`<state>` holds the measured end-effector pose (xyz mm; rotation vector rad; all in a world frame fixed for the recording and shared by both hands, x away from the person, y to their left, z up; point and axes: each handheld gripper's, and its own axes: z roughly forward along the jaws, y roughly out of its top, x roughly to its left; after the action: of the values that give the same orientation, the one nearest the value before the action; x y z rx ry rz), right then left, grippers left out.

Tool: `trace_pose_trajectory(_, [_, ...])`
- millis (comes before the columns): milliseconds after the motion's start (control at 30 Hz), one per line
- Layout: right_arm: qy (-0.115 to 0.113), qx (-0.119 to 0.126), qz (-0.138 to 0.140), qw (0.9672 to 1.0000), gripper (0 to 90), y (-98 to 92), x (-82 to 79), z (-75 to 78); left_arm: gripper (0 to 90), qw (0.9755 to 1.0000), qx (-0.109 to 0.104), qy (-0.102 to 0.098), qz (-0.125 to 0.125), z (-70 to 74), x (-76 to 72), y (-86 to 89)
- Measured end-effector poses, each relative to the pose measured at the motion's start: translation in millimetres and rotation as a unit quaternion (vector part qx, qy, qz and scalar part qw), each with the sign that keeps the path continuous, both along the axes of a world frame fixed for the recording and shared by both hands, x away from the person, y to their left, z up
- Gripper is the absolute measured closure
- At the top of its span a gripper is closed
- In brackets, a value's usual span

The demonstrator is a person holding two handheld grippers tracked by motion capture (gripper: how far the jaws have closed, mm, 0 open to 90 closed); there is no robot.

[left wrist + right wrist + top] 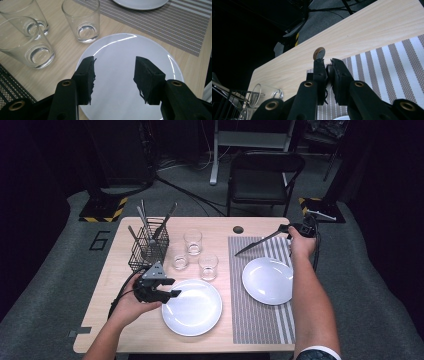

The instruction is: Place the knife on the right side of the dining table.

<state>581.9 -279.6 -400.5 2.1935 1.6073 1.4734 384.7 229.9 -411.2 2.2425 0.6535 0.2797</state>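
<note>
Right gripper (pixel 296 228): jaws pinched on the handle of a dark knife (pixel 257 243), blade slanting over the striped placemat (pixel 260 310), beyond the right-hand plate (pixel 268 280).
Left gripper (pixel 115 77): jaws spread, empty, above the near plate (pixel 120 50).
Nearby: three glasses (pixel 193 241), wire cutlery basket (pixel 149 247).

The table (pixel 125 320) at the lower left of the high view looks like pale, matt wood laminate. The near plate (pixel 120 75) is glossy white, probably glazed ceramic, catching streaks of light. The glasses (pixel 83 22) are clear and smooth. The placemat (pixel 392 70) is a woven, matt striped fabric. The basket (pixel 149 247) is dark wire. The jaw pads look like rough black foam.
</note>
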Motion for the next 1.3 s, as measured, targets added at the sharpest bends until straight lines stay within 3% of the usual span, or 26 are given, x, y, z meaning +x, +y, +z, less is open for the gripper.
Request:
trace_pose_trajectory(533, [0.026, 0.021, -0.031, 0.999, 79.9, -20.1, 0.6, -24.6, 50.2, 0.9999, 0.008, 0.005, 0.009, -3.8, 0.1, 2.7])
trace_pose_trajectory(567, [0.036, 0.033, -0.037, 0.9981, 79.9, -21.4, 0.6, -26.5, 50.3, 0.9999, 0.009, 0.006, 0.011, -4.4, -0.5, 2.3])
trace_pose_trajectory(667, [0.032, 0.032, -0.038, 0.9982, 80.0, -24.2, 1.1, -30.6, 50.3, 0.9999, 0.008, 0.006, 0.013, -5.3, -0.9, 2.0])
trace_pose_trajectory(1100, [0.055, 0.06, -0.09, 0.9925, 79.2, -30.4, -1.0, -51.1, 50.4, 0.9997, 0.015, 0.007, 0.016, -6.2, -3.0, 3.5])
trace_pose_trajectory(1300, [0.065, 0.071, -0.121, 0.9881, 79.0, -31.3, -4.5, -60.5, 50.5, 0.9998, 0.013, 0.005, 0.015, -5.6, -3.4, 4.7])
